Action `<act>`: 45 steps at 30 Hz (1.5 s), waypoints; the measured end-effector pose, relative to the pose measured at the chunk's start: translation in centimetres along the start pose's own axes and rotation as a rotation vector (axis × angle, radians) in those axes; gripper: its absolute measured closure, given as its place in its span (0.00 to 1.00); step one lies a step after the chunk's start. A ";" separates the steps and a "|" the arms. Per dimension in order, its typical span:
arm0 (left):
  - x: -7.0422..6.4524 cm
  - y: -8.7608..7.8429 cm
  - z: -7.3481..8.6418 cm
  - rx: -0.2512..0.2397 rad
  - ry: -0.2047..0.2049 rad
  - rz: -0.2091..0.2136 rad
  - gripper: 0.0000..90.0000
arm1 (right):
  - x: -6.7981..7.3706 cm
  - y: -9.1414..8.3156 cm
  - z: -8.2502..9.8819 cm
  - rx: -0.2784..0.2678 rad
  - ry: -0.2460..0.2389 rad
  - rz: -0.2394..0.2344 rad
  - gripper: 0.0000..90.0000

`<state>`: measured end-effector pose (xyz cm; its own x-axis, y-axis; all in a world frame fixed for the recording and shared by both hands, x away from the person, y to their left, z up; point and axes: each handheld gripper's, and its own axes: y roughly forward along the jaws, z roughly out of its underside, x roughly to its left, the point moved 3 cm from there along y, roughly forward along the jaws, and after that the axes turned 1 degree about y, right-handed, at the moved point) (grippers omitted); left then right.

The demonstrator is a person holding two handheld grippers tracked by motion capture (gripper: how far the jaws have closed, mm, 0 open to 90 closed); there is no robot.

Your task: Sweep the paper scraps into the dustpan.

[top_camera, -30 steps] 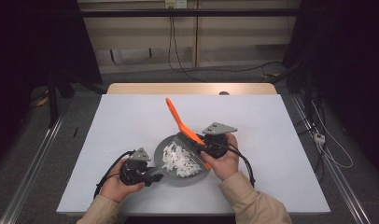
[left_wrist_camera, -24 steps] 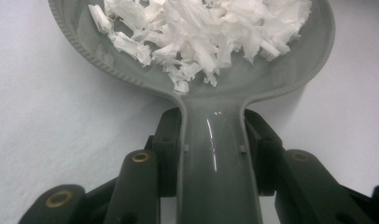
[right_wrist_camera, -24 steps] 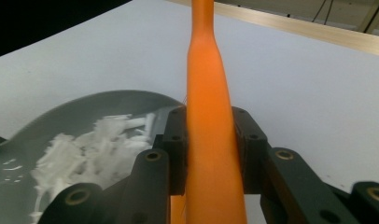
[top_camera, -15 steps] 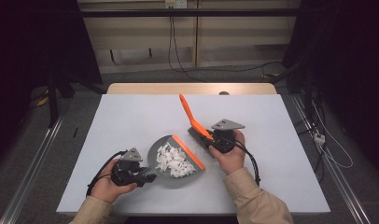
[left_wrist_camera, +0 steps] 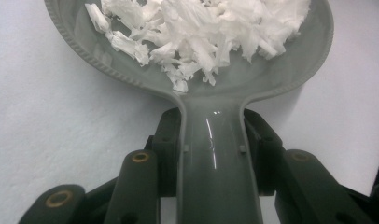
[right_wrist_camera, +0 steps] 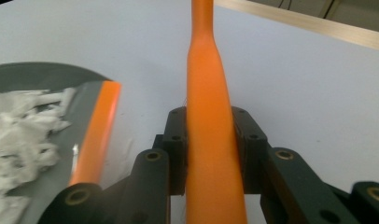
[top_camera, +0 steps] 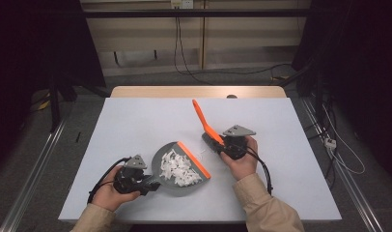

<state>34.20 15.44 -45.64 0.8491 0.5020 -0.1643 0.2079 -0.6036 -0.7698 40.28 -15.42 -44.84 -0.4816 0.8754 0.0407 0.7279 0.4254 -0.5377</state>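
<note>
**Dustpan loaded, brush off to the side**

Your left gripper (top_camera: 147, 181) is clamped on the grey handle of the dustpan (top_camera: 180, 170); in the left gripper view both jaws press the handle from either side, so that's a firm hold. The pan lies flat on the white table (top_camera: 136, 121), near the front edge and a bit left of centre, with its orange lip (top_camera: 194, 160) facing away toward your right hand. A heap of white paper scraps (top_camera: 178, 168) lies inside the pan (a few stray bits lie just past the lip).

Your right gripper (top_camera: 222, 143) is closed on the orange brush handle (top_camera: 203, 122), jaws snug on both sides of it in the right gripper view. The handle sticks up and away from you, tilted left. The brush head is at the gripper, just right of the pan's lip and apart from it.
</note>
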 end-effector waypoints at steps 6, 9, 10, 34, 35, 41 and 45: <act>0.0 0.8 -0.4 0.012 -0.003 0.000 0.70 | 2.1 -0.2 0.3 0.001 -0.037 -0.039 0.79; -0.1 1.1 -0.6 0.008 -0.008 -0.001 0.70 | 2.7 -0.3 0.4 0.001 -0.005 -0.089 0.79; -0.1 1.2 -0.6 0.008 -0.008 -0.002 0.70 | 3.1 -0.4 0.4 0.001 -0.017 -0.088 0.79; -0.2 1.5 -0.9 -0.033 -0.014 -0.010 0.70 | 3.6 -1.8 -1.4 -0.077 0.022 -0.145 0.79; -0.2 1.4 -0.8 -0.030 -0.012 -0.009 0.70 | 3.3 -1.9 -1.4 -0.080 0.029 -0.142 0.79; -0.2 1.0 -0.7 -0.025 -0.004 0.006 0.70 | 1.2 -1.6 -1.2 -0.076 0.045 -0.083 0.79; 0.0 0.6 -0.4 -0.012 0.004 0.014 0.70 | 0.0 -1.2 -0.6 -0.058 0.060 -0.044 0.79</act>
<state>34.51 14.77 -45.83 0.8539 0.4909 -0.1730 0.2015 -0.6182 -0.7598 39.67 -15.83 -43.68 -0.4846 0.8672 0.1145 0.7347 0.4746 -0.4848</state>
